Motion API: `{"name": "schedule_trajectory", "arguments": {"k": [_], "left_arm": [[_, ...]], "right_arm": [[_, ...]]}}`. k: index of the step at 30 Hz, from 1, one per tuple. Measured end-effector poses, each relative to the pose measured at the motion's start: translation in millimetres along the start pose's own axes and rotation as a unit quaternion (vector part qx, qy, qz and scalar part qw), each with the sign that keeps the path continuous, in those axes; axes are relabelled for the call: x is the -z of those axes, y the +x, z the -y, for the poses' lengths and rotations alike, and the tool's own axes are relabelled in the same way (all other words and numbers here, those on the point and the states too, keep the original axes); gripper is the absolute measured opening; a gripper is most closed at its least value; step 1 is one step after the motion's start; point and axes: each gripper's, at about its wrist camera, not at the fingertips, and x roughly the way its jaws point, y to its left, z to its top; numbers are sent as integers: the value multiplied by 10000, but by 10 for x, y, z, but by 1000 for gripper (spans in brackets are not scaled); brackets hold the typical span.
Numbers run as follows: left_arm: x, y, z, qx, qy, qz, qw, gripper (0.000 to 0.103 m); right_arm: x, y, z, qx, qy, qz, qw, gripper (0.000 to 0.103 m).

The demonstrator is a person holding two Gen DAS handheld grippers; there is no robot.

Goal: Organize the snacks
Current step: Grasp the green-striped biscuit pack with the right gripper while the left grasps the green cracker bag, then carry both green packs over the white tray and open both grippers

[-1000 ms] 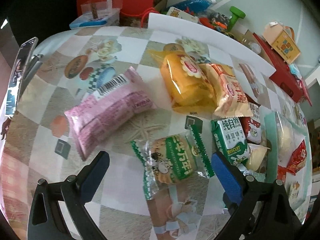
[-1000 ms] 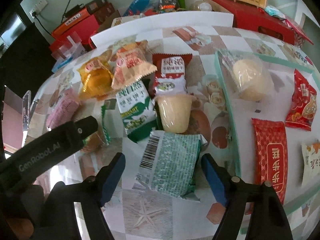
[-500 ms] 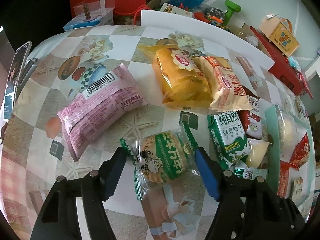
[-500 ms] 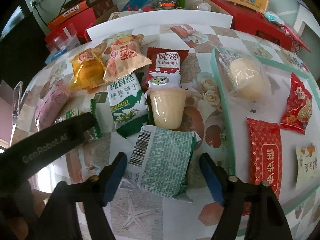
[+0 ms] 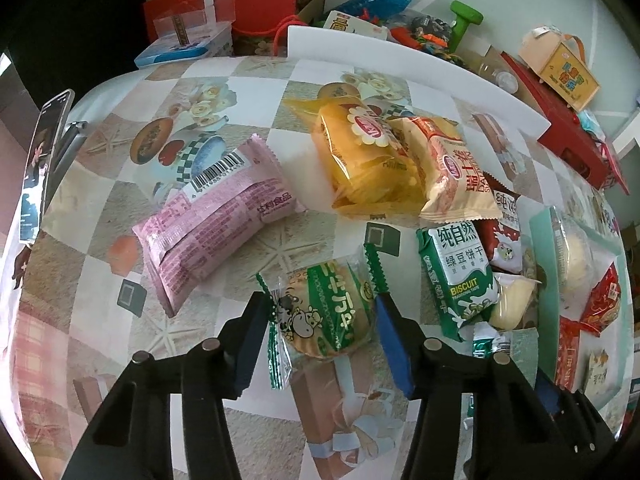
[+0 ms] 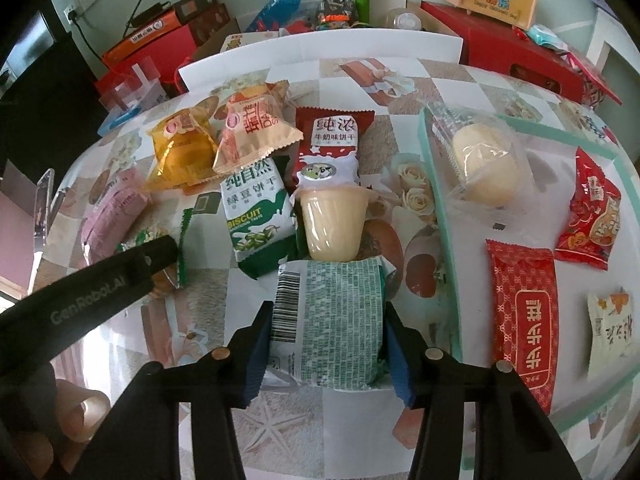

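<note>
Partly hidden behind its own black frame, the left hand-held gripper (image 5: 320, 322) has just been closing and its blue pads now press the sides of the round biscuit packet (image 5: 326, 316) lying on the table (image 5: 100, 184). The right hand-held gripper (image 6: 326, 340) has likewise been closing, pinching the green-printed packet (image 6: 330, 320), whose near end is covered. Beyond it a pudding cup (image 6: 332, 224) overlaps a red packet, and the glass tray (image 6: 440, 216) is cut off at the right edge.
</note>
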Motion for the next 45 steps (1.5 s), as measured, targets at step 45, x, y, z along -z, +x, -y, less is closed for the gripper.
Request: {"name": "schedule_trajectory", "arguments": {"k": [45], "left_arm": [[145,-926,856,925,861,910,9878,55]], "right_arm": [[-56,-830,1174,87,1399,979,9853,53]]}}
